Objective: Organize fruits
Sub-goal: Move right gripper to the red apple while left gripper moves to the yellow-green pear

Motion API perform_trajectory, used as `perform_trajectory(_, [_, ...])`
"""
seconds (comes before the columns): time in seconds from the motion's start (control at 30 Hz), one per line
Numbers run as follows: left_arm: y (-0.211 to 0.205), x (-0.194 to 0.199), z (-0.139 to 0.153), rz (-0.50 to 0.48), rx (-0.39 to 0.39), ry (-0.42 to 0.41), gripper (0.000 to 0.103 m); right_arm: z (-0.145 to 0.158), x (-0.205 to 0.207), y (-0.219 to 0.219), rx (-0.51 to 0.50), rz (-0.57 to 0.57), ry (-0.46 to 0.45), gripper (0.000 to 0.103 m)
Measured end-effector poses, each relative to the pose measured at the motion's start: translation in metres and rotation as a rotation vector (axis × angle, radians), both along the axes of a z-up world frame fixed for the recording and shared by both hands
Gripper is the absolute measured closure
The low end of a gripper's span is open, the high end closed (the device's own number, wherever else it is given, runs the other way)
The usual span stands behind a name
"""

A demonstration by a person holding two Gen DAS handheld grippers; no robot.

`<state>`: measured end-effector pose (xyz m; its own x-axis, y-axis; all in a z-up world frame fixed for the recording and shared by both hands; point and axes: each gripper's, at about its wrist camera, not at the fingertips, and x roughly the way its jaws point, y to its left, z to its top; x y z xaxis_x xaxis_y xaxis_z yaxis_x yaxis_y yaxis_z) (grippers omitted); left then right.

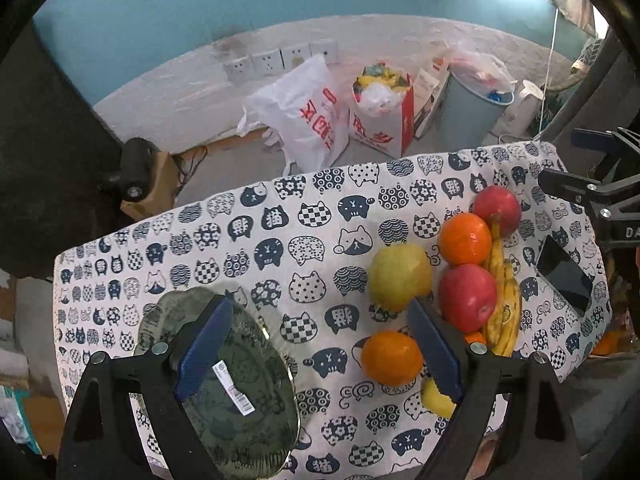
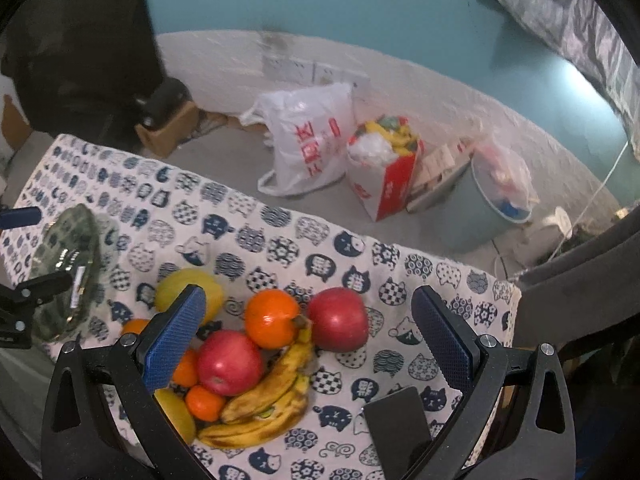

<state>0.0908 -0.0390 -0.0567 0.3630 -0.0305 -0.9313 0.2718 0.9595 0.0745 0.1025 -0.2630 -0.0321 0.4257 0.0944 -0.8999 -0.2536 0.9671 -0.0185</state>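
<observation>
Fruit lies loose on the cat-print tablecloth (image 1: 280, 248): two red apples (image 1: 467, 297) (image 1: 497, 209), oranges (image 1: 465, 239) (image 1: 391, 357), a yellow-green pear (image 1: 400, 276), a banana bunch (image 1: 503, 316) and a lemon (image 1: 437, 398). A dark green patterned plate (image 1: 236, 384) sits at the left. My left gripper (image 1: 320, 352) hangs open above the cloth between plate and fruit, holding nothing. In the right wrist view my right gripper (image 2: 308, 344) is open over the apples (image 2: 229, 362) (image 2: 338, 319), orange (image 2: 272, 318) and bananas (image 2: 272, 400), with nothing held. The plate (image 2: 68, 268) lies far left.
A black phone (image 1: 564, 274) (image 2: 398, 420) lies on the cloth to the right of the fruit. Beyond the table's far edge, on the floor, stand a white plastic bag (image 1: 304, 116), a red bag (image 1: 384, 112) and a grey bin (image 1: 472, 104).
</observation>
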Motion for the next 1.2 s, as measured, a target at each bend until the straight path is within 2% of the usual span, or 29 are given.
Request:
perform_trajectory(0.27, [-0.017,0.038,-0.034,-0.008,0.007,0.077,0.013,-0.052,0.036,-0.022,-0.022,-0.098,0.154,0.003])
perform_trajectory(0.53, [-0.030,0.058,-0.071,-0.013,-0.003,0.149,0.013,-0.097,0.058,-0.034,-0.026,-0.158,0.255,0.003])
perform_trajectory(0.9, [-0.048,0.062,-0.094,-0.030,-0.050,0.214,0.013,-0.137,0.060,-0.049,0.043,-0.193,0.366,0.003])
perform_trajectory(1.0, [-0.052,0.061,-0.100,-0.037,-0.052,0.225,0.013,-0.144,0.057,-0.048,0.053,-0.183,0.382,0.007])
perform_trajectory(1.2, [-0.058,0.057,-0.112,-0.057,-0.045,0.248,0.013,-0.155,0.053,-0.057,0.167,-0.226,0.424,0.011])
